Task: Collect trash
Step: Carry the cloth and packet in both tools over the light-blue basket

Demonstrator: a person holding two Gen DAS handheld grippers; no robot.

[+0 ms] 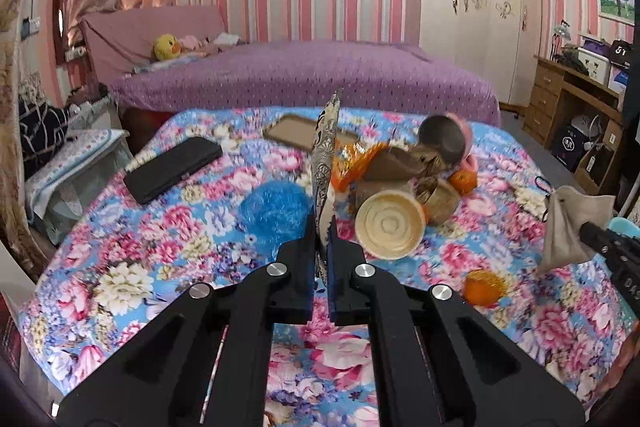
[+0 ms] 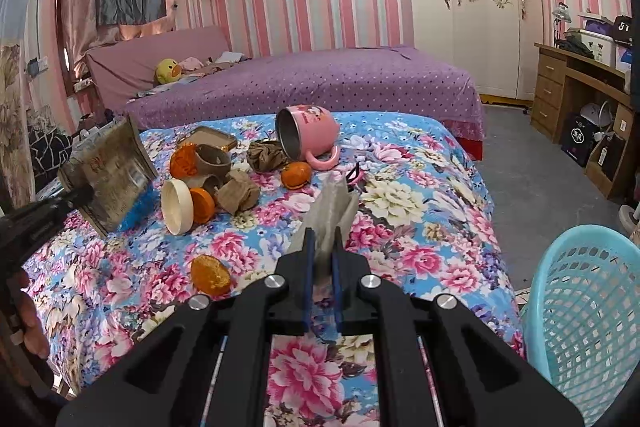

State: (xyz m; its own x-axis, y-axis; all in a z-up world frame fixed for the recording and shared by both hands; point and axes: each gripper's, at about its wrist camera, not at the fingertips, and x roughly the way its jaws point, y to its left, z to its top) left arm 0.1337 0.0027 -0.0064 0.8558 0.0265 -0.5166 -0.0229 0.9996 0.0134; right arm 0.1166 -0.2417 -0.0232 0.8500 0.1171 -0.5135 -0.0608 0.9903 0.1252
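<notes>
The flat printed wrapper (image 1: 326,155) stands on edge, clamped in the left tongs (image 1: 321,227) above the floral bed (image 1: 160,247); the grey crumpled paper (image 2: 334,211) is pinched in the right tongs (image 2: 321,239). The blue basket (image 2: 580,299) lies low to the right, beside the bed, nearer the right hand, so the wrapper likely must cross rightward.

Place: home bedroom
Evidence: purple-covered bed (image 2: 320,83) at 12 o'clock, white wardrobe (image 2: 460,7) at 1 o'clock, wooden desk (image 2: 576,87) at 3 o'clock
</notes>
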